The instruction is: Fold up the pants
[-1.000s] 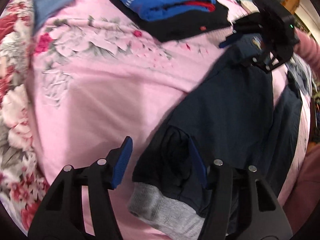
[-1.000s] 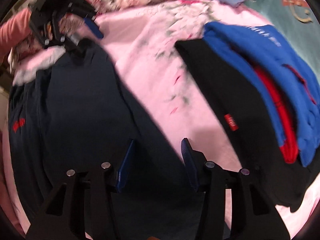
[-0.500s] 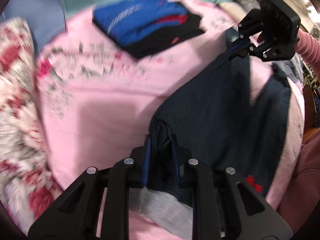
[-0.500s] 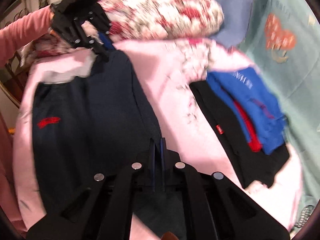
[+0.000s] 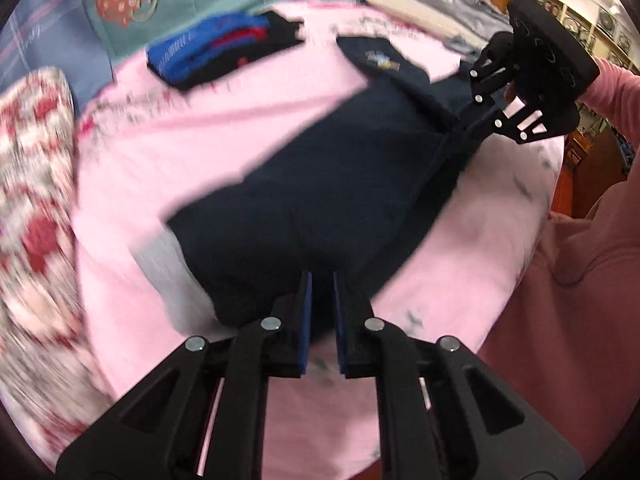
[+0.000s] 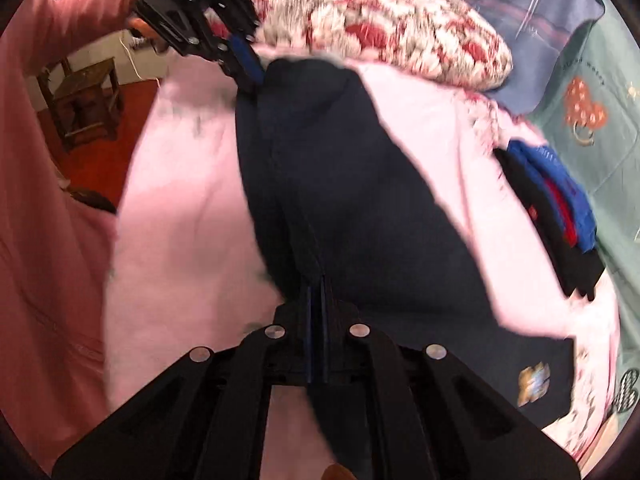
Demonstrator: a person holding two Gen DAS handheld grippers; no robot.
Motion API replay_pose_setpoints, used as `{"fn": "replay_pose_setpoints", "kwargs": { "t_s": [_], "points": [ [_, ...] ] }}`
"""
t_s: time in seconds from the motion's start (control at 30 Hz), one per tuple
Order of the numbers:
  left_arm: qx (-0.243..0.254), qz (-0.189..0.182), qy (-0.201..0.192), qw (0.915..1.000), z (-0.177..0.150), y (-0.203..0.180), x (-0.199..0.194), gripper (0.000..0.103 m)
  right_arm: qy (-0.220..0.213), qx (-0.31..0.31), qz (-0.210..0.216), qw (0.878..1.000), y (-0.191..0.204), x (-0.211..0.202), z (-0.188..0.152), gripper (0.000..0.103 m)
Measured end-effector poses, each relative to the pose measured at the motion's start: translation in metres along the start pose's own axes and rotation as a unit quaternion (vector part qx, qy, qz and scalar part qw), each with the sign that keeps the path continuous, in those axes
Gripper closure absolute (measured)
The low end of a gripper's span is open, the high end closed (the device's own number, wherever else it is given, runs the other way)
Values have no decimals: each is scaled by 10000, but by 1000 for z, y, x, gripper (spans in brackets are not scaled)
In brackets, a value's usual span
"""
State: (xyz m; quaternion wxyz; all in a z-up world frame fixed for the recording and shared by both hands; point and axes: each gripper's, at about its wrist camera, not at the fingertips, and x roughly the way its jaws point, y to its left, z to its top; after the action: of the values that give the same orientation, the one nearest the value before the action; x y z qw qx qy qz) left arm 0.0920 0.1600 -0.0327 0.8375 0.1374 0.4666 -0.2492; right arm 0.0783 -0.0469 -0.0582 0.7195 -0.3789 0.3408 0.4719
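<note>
The left gripper (image 5: 321, 280) is clamped on one end of the dark navy fabric pants (image 5: 320, 200); a second ago its blue-padded jaws stood wide apart over the grey cuff (image 5: 160, 256), which now lies to its left on the pink floral bedsheet (image 5: 180, 140). The right gripper (image 6: 318, 282) is likewise pinched tight on the other end of the navy cloth, where earlier its jaws were open above it. The pants now stretch between the two grippers as a taut band lifted off the sheet, no longer lying spread flat with the second leg beside them. Ahead and to the right of the right gripper, a navy panel with a small coloured patch (image 6: 534, 384) rests on the sheet. The folded stack of blue, red and black clothes (image 5: 224, 56) sits farther ahead of the left gripper than before. A pink sleeve (image 5: 612, 88) reaches behind the right gripper.
</note>
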Motion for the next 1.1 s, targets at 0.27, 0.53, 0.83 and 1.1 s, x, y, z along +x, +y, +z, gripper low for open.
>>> {"fn": "replay_pose_setpoints", "kwargs": {
  "t_s": [0.27, 0.53, 0.83, 1.1],
  "points": [
    [-459, 193, -412, 9979, -18, 1, -17, 81, -633, 302, -15, 9975, -2, -32, 24, 62],
    [-2802, -139, -755, 9569, -14, 106, -15, 51, -1469, 229, 223, 9886, 12, 10, 105, 62],
    [-3720, -1312, -670, 9165, -27, 141, 21, 70, -1016, -126, 81, 9947, 16, 58, 138, 92],
    [-3301, -1026, -1404, 9278, -33, 108, -40, 77, -1390, -441, 59, 9893, 40, 17, 135, 92]
  ]
}}
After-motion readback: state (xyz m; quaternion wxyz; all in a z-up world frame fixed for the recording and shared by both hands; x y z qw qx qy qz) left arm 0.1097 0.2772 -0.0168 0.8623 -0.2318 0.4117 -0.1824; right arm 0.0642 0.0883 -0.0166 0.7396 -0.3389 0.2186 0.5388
